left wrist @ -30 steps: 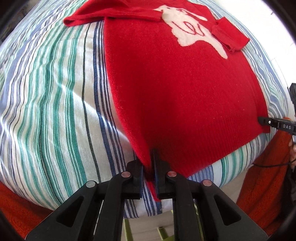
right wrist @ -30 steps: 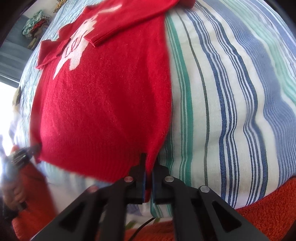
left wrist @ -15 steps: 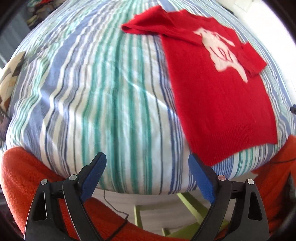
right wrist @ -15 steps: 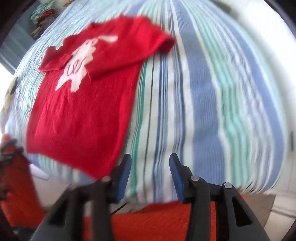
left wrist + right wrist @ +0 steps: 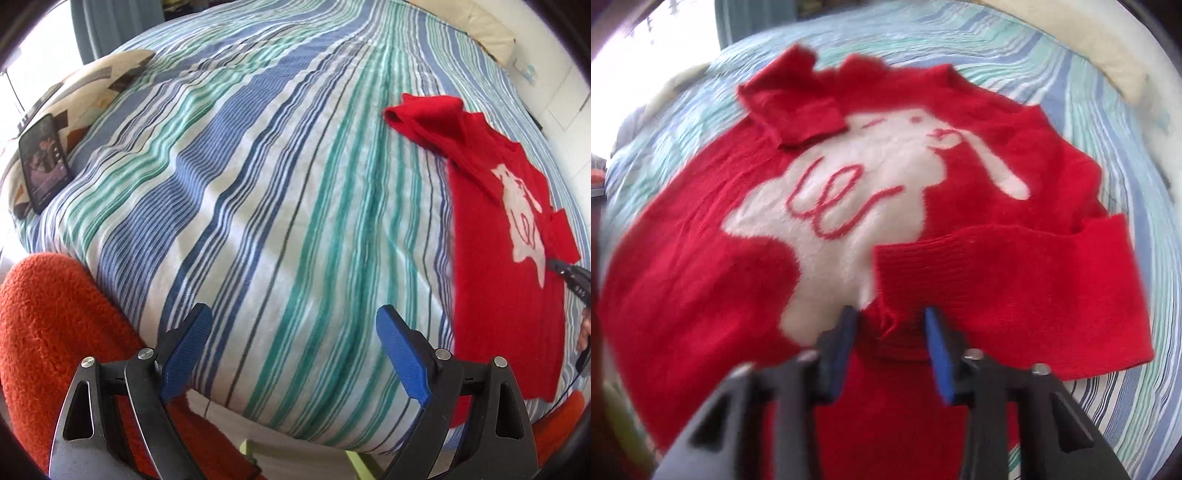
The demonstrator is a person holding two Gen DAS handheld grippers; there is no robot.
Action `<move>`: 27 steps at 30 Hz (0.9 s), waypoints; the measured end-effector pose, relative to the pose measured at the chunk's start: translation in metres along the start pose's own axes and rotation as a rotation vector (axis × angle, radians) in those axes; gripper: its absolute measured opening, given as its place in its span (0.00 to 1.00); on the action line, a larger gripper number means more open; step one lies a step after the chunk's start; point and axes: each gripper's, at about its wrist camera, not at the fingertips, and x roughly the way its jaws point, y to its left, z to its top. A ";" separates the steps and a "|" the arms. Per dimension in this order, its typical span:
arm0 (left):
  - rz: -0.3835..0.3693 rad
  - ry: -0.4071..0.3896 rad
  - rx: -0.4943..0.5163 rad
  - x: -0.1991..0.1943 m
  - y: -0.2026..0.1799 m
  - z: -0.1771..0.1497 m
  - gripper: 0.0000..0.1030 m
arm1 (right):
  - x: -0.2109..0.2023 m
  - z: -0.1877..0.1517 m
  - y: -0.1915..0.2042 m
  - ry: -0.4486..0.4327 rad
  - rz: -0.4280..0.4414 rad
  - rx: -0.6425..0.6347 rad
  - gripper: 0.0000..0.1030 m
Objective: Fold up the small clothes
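Observation:
A small red sweater (image 5: 701, 280) with a white bunny design (image 5: 849, 192) lies flat on the striped bed, both sleeves folded over its front. It also shows at the right of the left wrist view (image 5: 495, 236). My left gripper (image 5: 295, 354) is open and empty over bare bedding, left of the sweater. My right gripper (image 5: 890, 343) is open, low over the sweater's middle, with the cuff of the right sleeve (image 5: 960, 280) just ahead of its jaws. The right gripper's tip shows in the left wrist view (image 5: 570, 275).
The blue, green and white striped duvet (image 5: 258, 184) covers the bed. A phone (image 5: 44, 158) leans on a patterned pillow (image 5: 99, 81) at the far left. Orange fleece (image 5: 55, 325) lies at the near edge. A cream pillow (image 5: 1123, 74) sits at the head.
Both grippers let go of the sweater's hem and opened. The left swung away to the left over bare bedding. The right moved forward over the sweater's chest.

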 end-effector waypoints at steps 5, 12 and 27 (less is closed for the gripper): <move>-0.012 0.025 -0.053 0.010 0.010 0.000 0.89 | -0.084 -0.023 -0.108 -0.182 -0.100 0.357 0.05; -0.001 0.027 -0.004 0.010 -0.009 -0.001 0.89 | -0.149 -0.119 -0.267 -0.222 -0.315 0.786 0.05; 0.030 0.054 -0.013 0.014 -0.005 -0.008 0.89 | -0.138 -0.219 -0.329 -0.167 -0.353 1.201 0.04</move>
